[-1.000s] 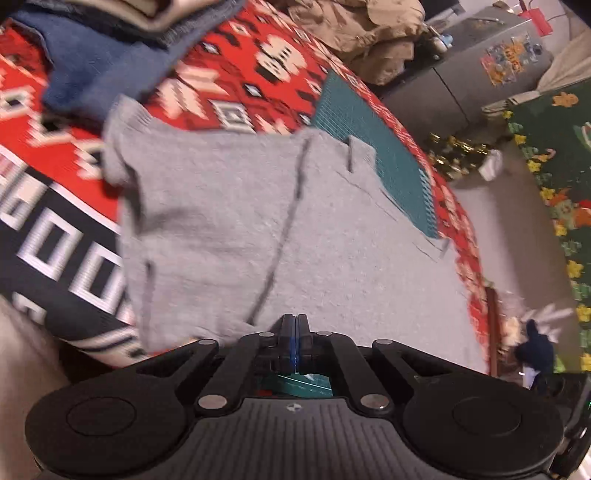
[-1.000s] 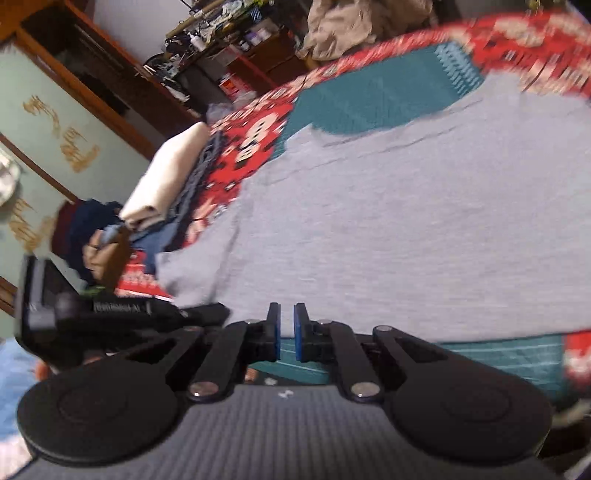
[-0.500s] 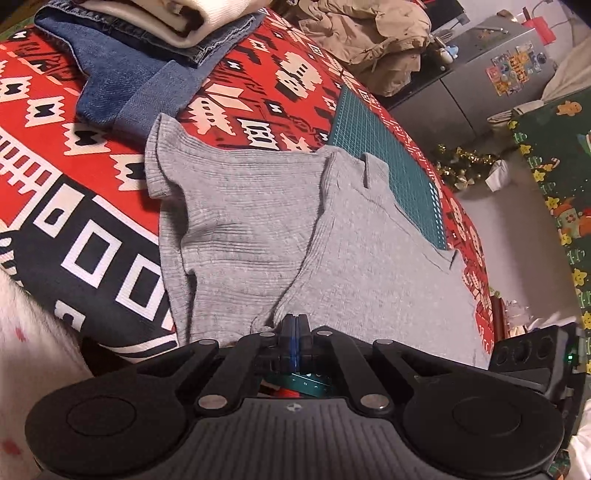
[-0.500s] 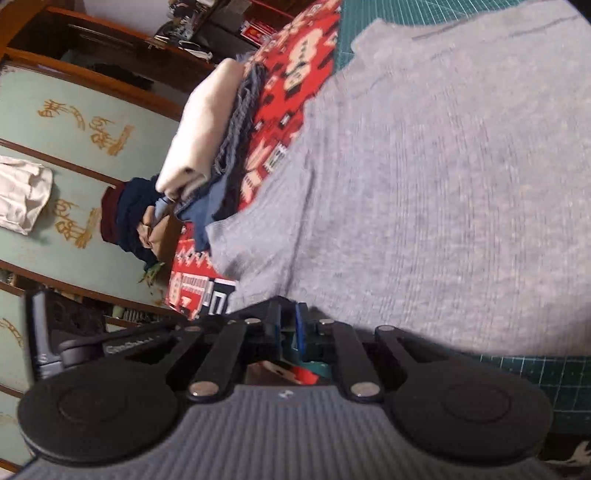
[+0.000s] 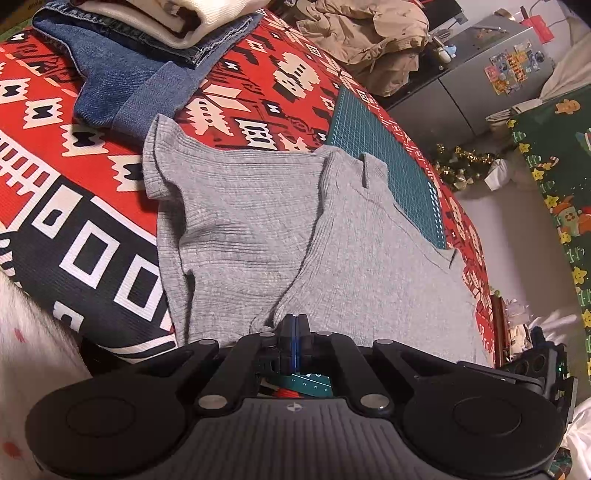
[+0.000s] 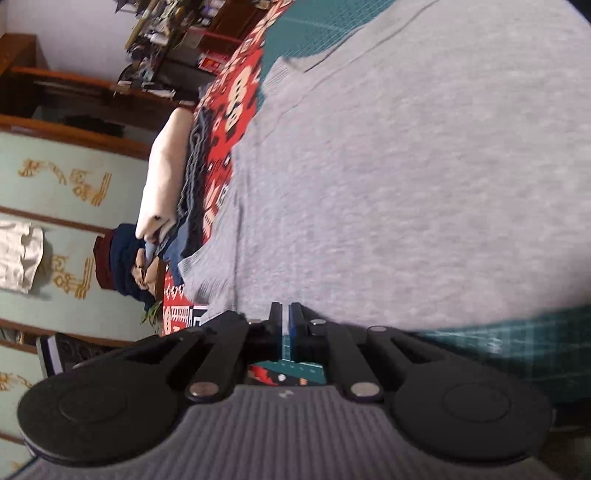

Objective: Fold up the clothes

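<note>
One grey ribbed top (image 5: 243,218) lies spread on the red, black and white patterned blanket (image 5: 92,236) that covers the work surface, its far part overlapping the one green cutting mat (image 5: 391,147). In the left wrist view one side panel is folded in over the body, making a diagonal crease that runs from the collar toward the near hem. One short sleeve sticks out toward the left edge of the blanket.

The left gripper (image 5: 294,325) sits at the near hem, its jaws pressed together on the cloth at the foot of that crease. The right gripper (image 6: 285,314) is at the hem of the same top (image 6: 406,177), seen blurred; its jaws have just been closing and now stand nearly together with only a thin slit showing between them. Whether cloth is pinched there I cannot tell.

Beyond the sleeve, toward the far left corner, one folded pair of blue jeans (image 5: 129,85) lies close to the top but apart from it, with one folded cream garment (image 5: 192,16) stacked on it. One tan jacket (image 5: 365,33) is heaped at the far edge. Bare blanket shows left of the top and between it and the jeans; on the right the surface ends close to the top, with floor beyond.
</note>
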`<state>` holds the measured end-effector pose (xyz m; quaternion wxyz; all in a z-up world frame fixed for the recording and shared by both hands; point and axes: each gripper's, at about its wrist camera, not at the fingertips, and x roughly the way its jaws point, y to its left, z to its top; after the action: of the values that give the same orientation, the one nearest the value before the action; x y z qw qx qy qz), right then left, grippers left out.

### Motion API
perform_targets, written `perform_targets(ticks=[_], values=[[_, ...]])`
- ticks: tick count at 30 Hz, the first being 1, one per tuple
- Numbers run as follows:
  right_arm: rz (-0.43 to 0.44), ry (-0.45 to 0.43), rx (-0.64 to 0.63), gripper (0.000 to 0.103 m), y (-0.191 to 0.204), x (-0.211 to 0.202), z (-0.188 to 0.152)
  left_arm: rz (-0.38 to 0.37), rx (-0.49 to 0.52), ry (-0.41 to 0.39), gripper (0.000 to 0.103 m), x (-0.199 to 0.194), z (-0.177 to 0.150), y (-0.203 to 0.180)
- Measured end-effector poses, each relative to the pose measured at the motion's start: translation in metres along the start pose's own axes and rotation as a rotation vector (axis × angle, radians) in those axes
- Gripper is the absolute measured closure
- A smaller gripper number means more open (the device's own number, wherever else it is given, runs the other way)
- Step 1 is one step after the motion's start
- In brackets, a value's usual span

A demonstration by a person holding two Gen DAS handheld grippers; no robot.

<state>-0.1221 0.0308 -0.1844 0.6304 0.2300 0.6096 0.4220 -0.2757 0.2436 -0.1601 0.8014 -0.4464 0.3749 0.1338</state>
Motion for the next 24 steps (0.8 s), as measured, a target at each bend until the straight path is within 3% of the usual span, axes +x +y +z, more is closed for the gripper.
perform_targets(ticks=[6, 15, 24], values=[[0.013, -0.035, 0.030, 0.094, -0.009, -0.023, -0.002, -0.001, 0.001, 0.000, 0.101, 0.001, 0.000, 0.001], [0.017, 0.065, -0.063, 0.094, 0.020, 0.022, -0.006, 0.005, 0.009, -0.003, 0.100, 0.000, -0.001, -0.001], [-0.008, 0.024, -0.038, 0.096, 0.009, 0.005, -0.002, 0.006, 0.014, -0.003, 0.100, 0.000, -0.001, -0.002]])
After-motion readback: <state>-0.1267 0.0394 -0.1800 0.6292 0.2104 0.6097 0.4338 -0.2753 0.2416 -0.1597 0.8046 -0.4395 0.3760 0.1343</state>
